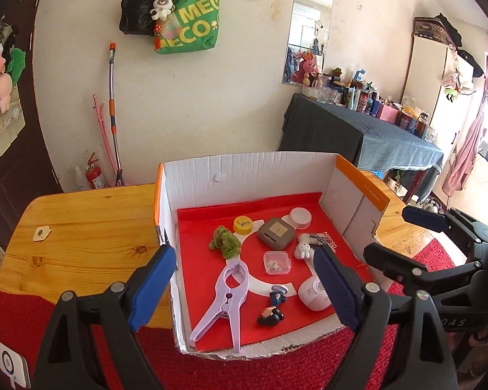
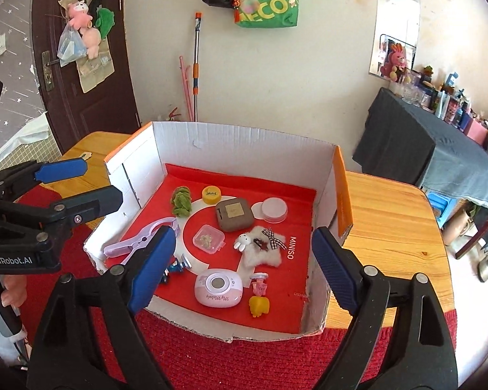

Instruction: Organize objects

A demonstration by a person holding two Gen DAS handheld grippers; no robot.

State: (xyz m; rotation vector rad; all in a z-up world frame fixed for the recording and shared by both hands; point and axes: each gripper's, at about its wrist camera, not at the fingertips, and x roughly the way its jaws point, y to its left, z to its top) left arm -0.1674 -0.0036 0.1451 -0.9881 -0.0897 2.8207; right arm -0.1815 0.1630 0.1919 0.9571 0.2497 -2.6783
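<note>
Currently both grippers — left [image 1: 244,282], right [image 2: 240,269] — are hovering wide, empty, over box [image 2: 244,139]; clothespin [image 1: 226,295] at 7 o'clock: approaching lengthwise advised.

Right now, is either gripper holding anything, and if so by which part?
Nothing is held. The left gripper and right gripper both hang open above the cardboard box, with no item between their blue pads.
</note>
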